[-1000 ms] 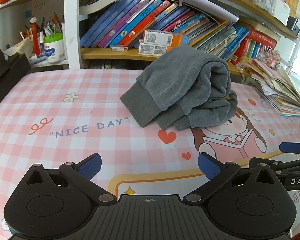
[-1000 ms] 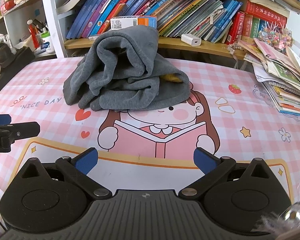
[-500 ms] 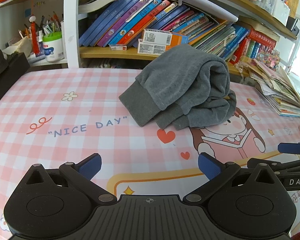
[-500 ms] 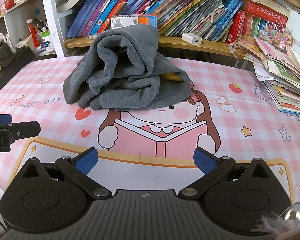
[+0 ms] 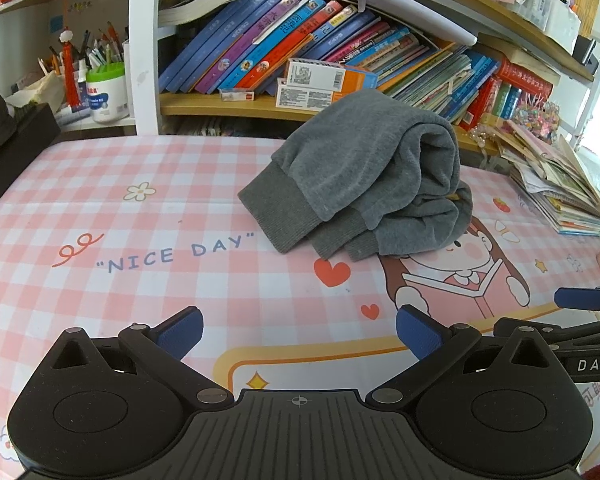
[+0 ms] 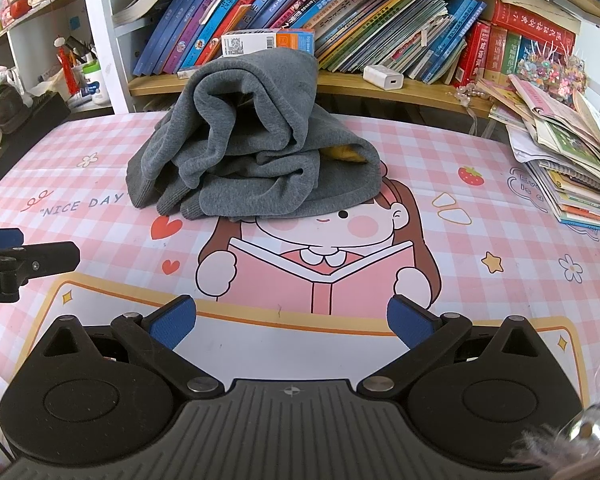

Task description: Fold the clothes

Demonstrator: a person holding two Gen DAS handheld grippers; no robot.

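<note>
A grey sweatshirt (image 5: 376, 176) lies in a crumpled heap on the pink checked table mat (image 5: 140, 240), ribbed cuffs and hem toward the front left. It also shows in the right wrist view (image 6: 256, 148), with a bit of yellow lining at its right side. My left gripper (image 5: 299, 330) is open and empty, low over the mat, well short of the heap. My right gripper (image 6: 291, 318) is open and empty, over the cartoon girl print in front of the heap. The right gripper's tip shows at the left view's right edge (image 5: 580, 299).
A bookshelf (image 5: 300, 60) full of slanted books stands right behind the table. A stack of booklets and papers (image 6: 572, 168) sits at the mat's right side. A dark box (image 5: 16, 140) lies at the left edge. A white charger (image 6: 383, 78) rests on the shelf.
The left view has shifted slightly, the sweatshirt sitting a touch lower in frame. The right gripper and the sweatshirt have not visibly moved. Both stay open.
</note>
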